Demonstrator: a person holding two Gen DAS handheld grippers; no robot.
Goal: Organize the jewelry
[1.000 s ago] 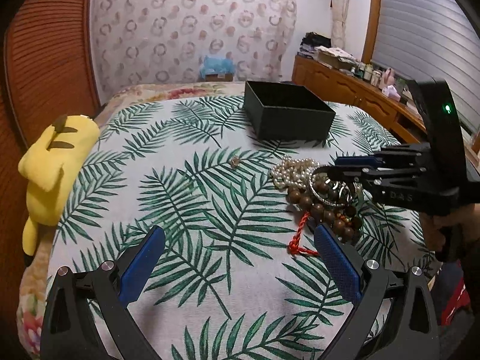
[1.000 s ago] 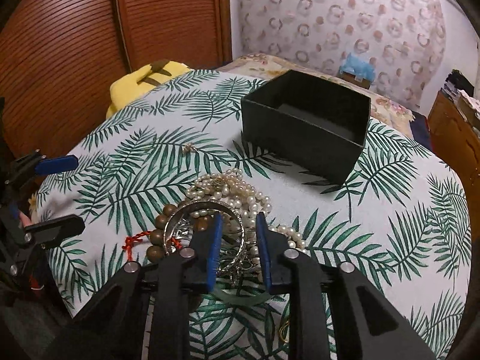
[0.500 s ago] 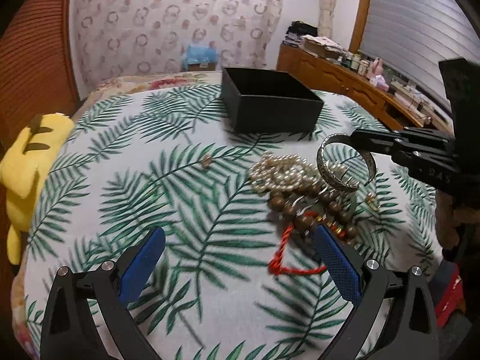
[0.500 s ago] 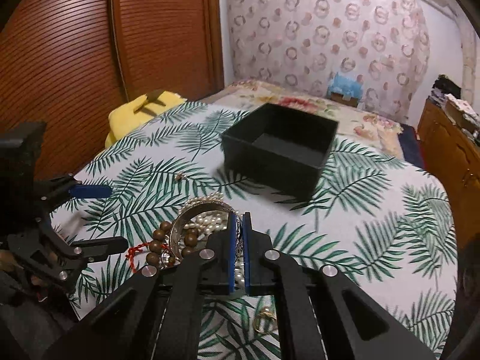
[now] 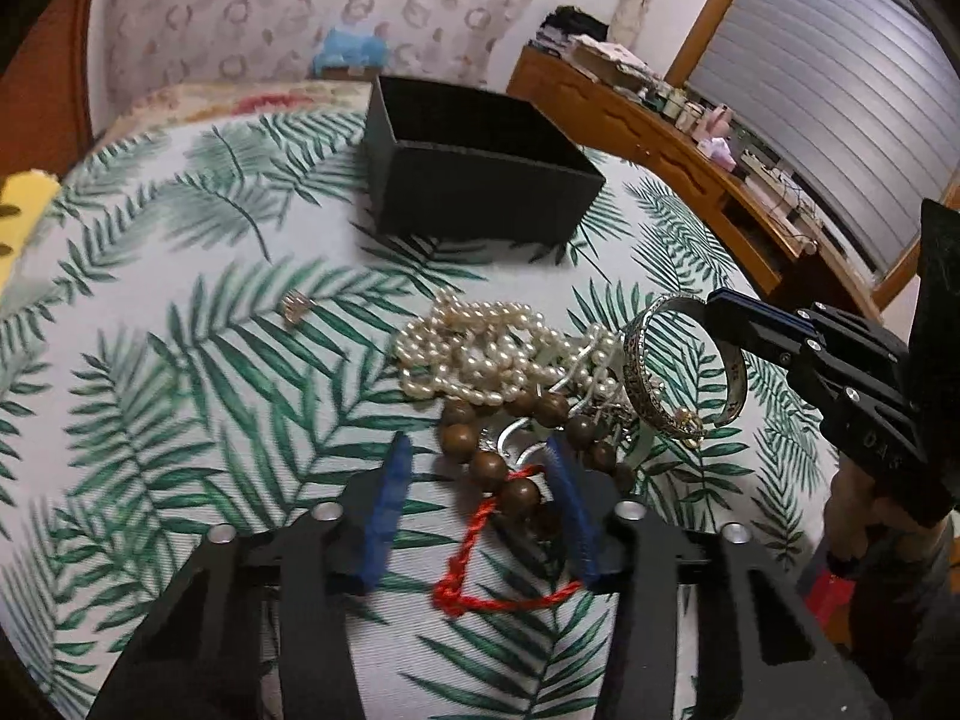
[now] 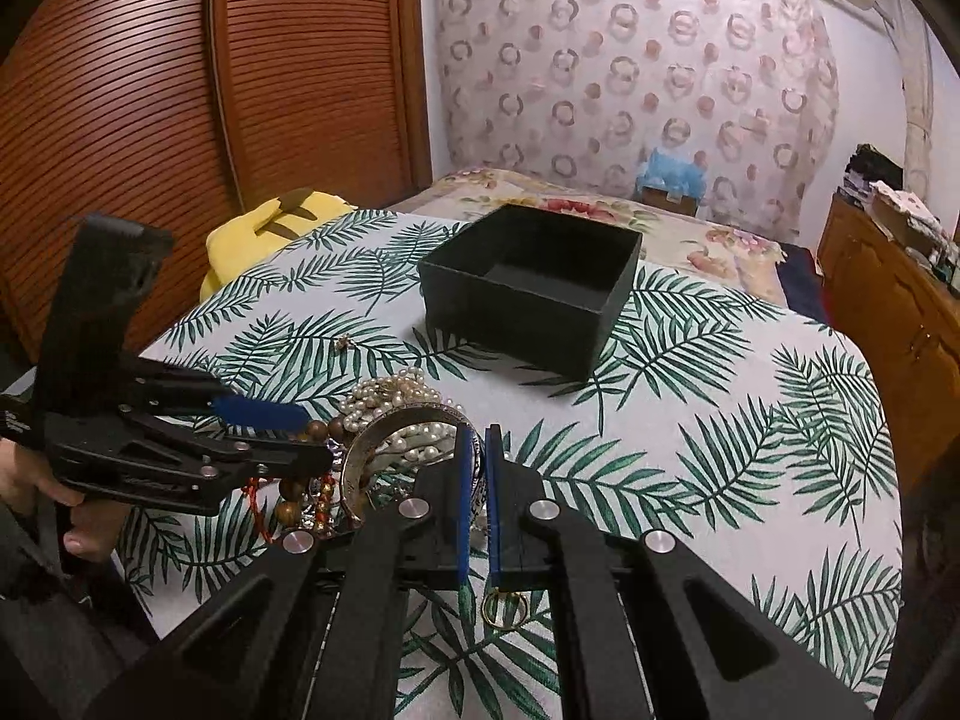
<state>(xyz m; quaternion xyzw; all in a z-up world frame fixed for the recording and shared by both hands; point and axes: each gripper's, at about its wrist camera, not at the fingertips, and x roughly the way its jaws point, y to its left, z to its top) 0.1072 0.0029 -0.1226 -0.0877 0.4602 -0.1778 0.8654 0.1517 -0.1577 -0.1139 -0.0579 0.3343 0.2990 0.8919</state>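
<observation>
The right gripper (image 6: 478, 462) is clamped on a silver bangle (image 5: 678, 366), lifted over the tangle. The left gripper (image 5: 477, 468), whose jaws have just been closing, straddles wooden beads (image 5: 486, 468) on a red cord (image 5: 474, 540); pad contact is unclear. Beyond its tips lie pearls (image 5: 474, 354), then the open black box (image 5: 480, 180). A gold ring (image 6: 504, 606) lies under the right gripper.

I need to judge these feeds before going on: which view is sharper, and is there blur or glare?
Left wrist view: dim, tablecloth edges smeared, wooden beads fairly sharp. Right wrist view: crisper, bangle and black box clear, no glare, fisheye-bent edges.
</observation>
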